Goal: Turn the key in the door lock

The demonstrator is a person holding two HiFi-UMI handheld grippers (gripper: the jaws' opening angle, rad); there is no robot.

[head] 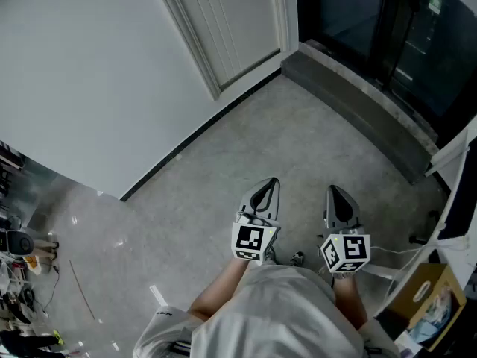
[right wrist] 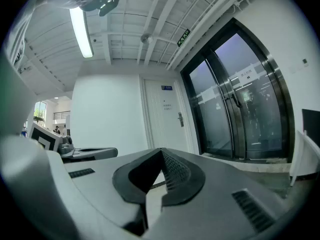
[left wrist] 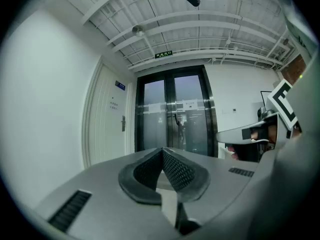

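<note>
1. Head view, lower centre: the left gripper (head: 270, 185) has its jaws pressed together with nothing in them. The white door (head: 231, 28) is well apart, at the top of frame.
2. Left gripper view: the door lock (left wrist: 123, 123) sits left of the jaw line. It's too small to show a key.
3. The right gripper (head: 335, 192) is likewise closed and empty. In its own view the door lock sits nearly dead ahead, just right of the tips, so I'd say this hand is better aimed.
4. The head view crops the lock out, and only the gripper views show it.

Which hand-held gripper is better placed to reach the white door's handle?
Probably right: the right hand-held gripper faces the door handle; the left hand-held gripper faces the glass doors.
</note>
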